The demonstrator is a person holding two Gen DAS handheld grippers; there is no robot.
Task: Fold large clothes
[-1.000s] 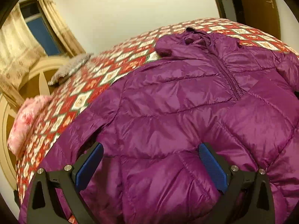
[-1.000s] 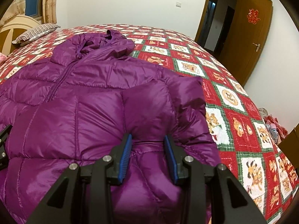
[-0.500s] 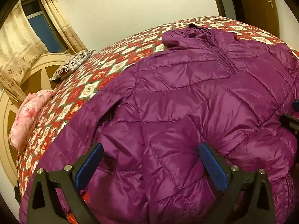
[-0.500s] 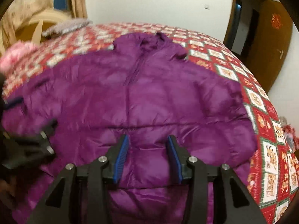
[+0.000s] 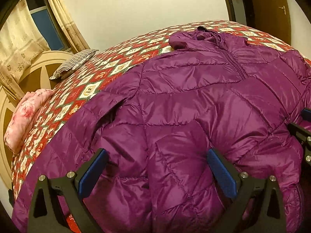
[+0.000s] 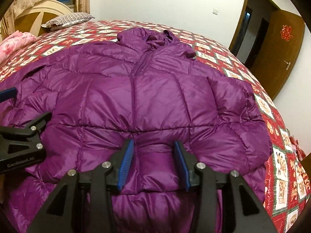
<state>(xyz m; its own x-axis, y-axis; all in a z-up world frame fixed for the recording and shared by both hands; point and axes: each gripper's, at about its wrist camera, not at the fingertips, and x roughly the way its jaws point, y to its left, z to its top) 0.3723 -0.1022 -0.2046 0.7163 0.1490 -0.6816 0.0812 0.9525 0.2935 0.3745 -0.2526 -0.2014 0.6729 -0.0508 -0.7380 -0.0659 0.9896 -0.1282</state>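
We hold two grippers over a purple jacket (image 6: 155, 101) spread front-up on a bed (image 6: 229, 58) with a red patterned quilt. The jacket is our landmark.

Jacket: zipper closed, hood (image 6: 147, 36) bunched at its far end, hem nearest us. Both sleeves lie folded in across the front; in the right wrist view one sleeve (image 6: 229, 120) crosses the jacket's right side, and in the left wrist view the other sleeve (image 5: 175, 165) lies over the near left part.

Left gripper (image 5: 155, 169): jaws wide apart, just above the jacket's near left part. The puffy sleeve fabric bulges between the blue pads, but neither pad presses on it as far as we can see. It also shows at the left edge of the right wrist view (image 6: 11, 114).

Right gripper (image 6: 153, 165): jaws at a middling gap, over the jacket's near centre by the hem. A ridge of purple fabric stands between the pads; it seems to fill the gap, yet we cannot tell whether the pads pinch it. Its tip shows at the right edge of the left wrist view (image 5: 303, 124).

Beyond the jacket's hood, toward the headboard (image 5: 35, 66): a striped pillow (image 5: 75, 66). Left of the jacket, at the bed's edge: a pink bundle (image 5: 25, 114). Right of the jacket, past the bed: a brown door (image 6: 279, 52), standing open.
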